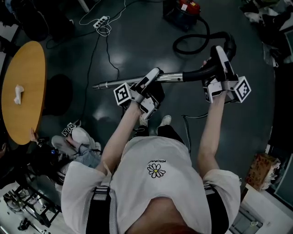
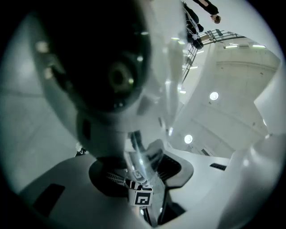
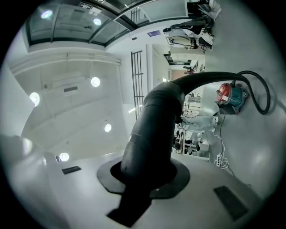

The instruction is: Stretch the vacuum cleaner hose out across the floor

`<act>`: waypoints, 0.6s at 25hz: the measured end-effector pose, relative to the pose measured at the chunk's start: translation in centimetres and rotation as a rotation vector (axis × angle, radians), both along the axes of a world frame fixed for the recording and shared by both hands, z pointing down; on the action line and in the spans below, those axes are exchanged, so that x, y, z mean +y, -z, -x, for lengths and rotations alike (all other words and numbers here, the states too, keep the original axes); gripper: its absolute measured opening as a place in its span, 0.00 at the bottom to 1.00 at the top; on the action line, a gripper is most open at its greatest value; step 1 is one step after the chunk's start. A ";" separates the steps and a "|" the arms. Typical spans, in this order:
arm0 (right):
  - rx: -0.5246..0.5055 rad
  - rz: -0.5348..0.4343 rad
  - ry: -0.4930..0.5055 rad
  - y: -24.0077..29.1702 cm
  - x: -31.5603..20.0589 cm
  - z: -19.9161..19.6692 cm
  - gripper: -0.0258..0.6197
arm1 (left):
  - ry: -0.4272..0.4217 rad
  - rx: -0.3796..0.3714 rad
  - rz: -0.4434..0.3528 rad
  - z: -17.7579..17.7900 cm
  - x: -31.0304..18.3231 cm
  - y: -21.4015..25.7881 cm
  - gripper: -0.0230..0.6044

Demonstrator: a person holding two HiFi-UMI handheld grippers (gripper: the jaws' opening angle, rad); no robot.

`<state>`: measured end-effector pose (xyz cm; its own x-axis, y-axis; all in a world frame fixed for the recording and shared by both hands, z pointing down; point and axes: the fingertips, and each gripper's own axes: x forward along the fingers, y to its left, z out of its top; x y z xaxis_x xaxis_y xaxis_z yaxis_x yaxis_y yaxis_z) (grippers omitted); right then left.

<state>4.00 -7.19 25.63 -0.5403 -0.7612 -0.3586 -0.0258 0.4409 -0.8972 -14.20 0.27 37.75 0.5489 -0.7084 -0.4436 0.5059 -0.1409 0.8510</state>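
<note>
A: Where is the hose?

B: The vacuum cleaner hose (image 1: 207, 29) curls in a loop on the dark floor (image 1: 137, 50), at about one o'clock from the person. It lies just beside the red and blue vacuum cleaner (image 1: 183, 10) at twelve. Its black curved handle (image 1: 203, 72) is held off the floor, and the metal wand (image 1: 114, 83) runs from it toward nine o'clock.

A: Which tongs have hold of what?

B: The right tongs (image 1: 219, 57) are clenched on the handle. In the right gripper view the handle (image 3: 152, 129) rises thick from between the jaws, with the hose (image 3: 267, 96) and the vacuum cleaner (image 3: 229, 99) off at three o'clock.

A: And the left?

B: The left tongs (image 1: 153, 77) sit over the wand near its handle end. The left gripper view shows the shiny wand (image 2: 137, 154) between the jaws, which stand apart, released. I see no pad pressing on it.

A: Anything else around?

B: A round wooden surface (image 1: 27, 68) at nine o'clock with a crumpled white scrap (image 1: 17, 94) on it, and a power strip (image 1: 101, 21) with its cables at eleven
</note>
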 end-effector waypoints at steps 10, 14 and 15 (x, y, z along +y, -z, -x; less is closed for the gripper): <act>0.105 -0.085 -0.023 2.7 2.0 -4.6 0.19 | -0.428 -0.156 -0.274 -0.9 11.9 0.3 0.28; 0.336 -0.126 0.052 3.9 2.7 -4.4 0.18 | -0.184 -0.513 -0.361 5.1 10.6 0.7 0.28; 0.405 -0.120 0.099 3.9 2.8 -3.8 0.18 | -0.149 -0.625 -0.404 6.0 9.7 1.1 0.28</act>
<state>7.77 -4.35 21.77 -0.7237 -0.6648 -0.1850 -0.3181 0.5593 -0.7655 -20.18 10.01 36.66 0.8606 -0.4556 -0.2276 -0.0157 -0.4705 0.8823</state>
